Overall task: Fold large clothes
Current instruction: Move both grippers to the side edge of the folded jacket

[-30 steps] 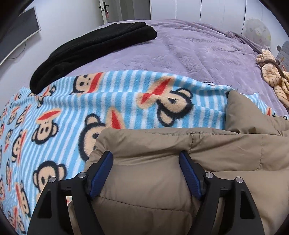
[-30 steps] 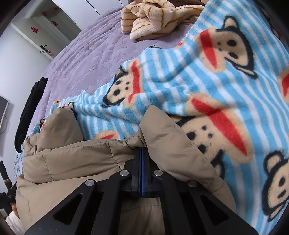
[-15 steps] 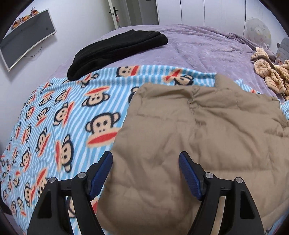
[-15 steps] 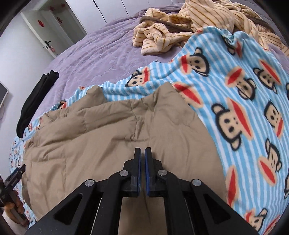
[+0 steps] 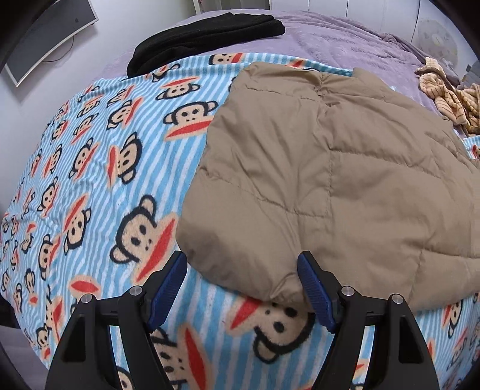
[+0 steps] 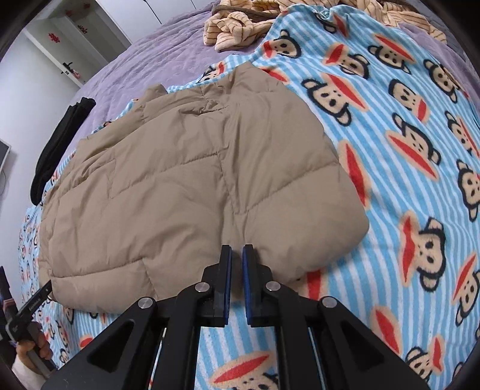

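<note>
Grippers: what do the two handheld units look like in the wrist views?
Both match: the left gripper and right gripper have matte black angular linkage arms with triangular cut-outs, silver round pivot pins, and ribbed blue pads lining the fingers. No cables or sleeves show.

The puffer jacket [image 5: 345, 168] is plain tan, quilted with stitched seams of the same colour. Under it, the fleece blanket [image 5: 90, 168] carries light-blue and white stripes strewn with cartoon monkey faces: black fur, beige muzzles, wide red mouths. The bedspread [image 5: 339, 36] is a muted lilac. A folded garment [image 5: 207, 33] on it is solid black. The crumpled fleece garment [image 6: 240, 27] is cream-yellow with thin brown stripes. Both the left gripper [image 5: 243, 288] and the right gripper [image 6: 236, 282] are black with blue pads.
</note>
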`<state>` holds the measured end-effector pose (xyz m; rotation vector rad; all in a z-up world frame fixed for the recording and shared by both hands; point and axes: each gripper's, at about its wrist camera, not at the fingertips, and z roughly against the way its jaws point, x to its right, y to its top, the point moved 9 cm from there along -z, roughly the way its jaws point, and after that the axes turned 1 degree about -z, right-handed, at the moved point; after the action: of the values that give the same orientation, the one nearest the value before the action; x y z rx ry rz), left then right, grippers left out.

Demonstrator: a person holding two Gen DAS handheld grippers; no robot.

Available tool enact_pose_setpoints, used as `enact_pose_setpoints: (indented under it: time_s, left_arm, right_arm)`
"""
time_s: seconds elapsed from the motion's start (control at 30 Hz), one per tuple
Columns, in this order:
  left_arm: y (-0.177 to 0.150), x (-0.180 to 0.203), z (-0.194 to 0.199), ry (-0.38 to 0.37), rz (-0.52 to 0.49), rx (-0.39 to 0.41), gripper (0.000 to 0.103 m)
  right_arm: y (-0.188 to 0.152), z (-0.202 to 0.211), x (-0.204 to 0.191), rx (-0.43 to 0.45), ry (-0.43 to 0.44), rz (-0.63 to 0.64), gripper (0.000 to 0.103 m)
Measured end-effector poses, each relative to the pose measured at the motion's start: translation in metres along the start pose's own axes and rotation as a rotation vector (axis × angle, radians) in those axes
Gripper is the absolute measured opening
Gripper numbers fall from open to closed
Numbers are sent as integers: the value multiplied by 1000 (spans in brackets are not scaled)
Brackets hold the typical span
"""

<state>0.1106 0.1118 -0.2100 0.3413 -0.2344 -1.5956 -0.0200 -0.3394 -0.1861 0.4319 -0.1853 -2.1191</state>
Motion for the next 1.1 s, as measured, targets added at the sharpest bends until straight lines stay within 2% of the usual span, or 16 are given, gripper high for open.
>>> enact_pose_setpoints:
  time_s: [0.07, 0.13, 0.2, 0.23, 0.27, 0.3, 0.47, 0.57, 0.63, 0.73, 0.8, 0.93, 0.97, 1.1]
  left_arm:
    - [-5, 1, 4, -6, 12, -17, 77]
    - [-8, 2, 9, 2, 17, -31, 77]
    - [-10, 4, 13, -7, 20, -41, 77]
    - [-11, 6, 15, -10, 20, -43, 77]
    - [-12, 7, 17, -11, 18, -45, 89]
    - [-13, 8, 18, -8, 17, -46, 103]
    - [-18, 11, 19, 38, -19, -58, 103]
    - [-23, 15, 16, 24, -22, -75, 103]
    - [-25, 16, 15, 18, -20, -84, 103]
    - [-26, 18, 15, 3, -14, -88, 103]
    - [-25, 20, 14, -10, -10, -87, 103]
    - [-27, 25, 11, -47, 6, -105, 103]
    - [-27, 25, 10, -57, 11, -111, 103]
    - [-27, 20, 10, -69, 40, -109, 103]
  right_arm:
    - [-8, 5, 3, -18, 22, -32, 10]
    - [-15, 7, 4, -38, 41, -61, 17]
    - [-20, 8, 5, -53, 48, -82, 40]
    - [-23, 9, 6, -59, 47, -93, 46]
    - [-26, 10, 7, -62, 45, -101, 53]
    - [-29, 11, 8, -63, 47, -106, 53]
    - [-39, 10, 10, -92, 81, -147, 57]
    - [-44, 8, 13, -94, 90, -161, 63]
    - [-45, 6, 14, -101, 97, -174, 63]
    - [-47, 5, 13, -107, 145, -206, 66]
    - [-46, 7, 10, -97, 209, -223, 84]
    - [-48, 8, 3, -99, 316, -264, 94]
    - [-48, 7, 3, -102, 327, -275, 103]
    - [-50, -1, 5, -121, 362, -336, 103]
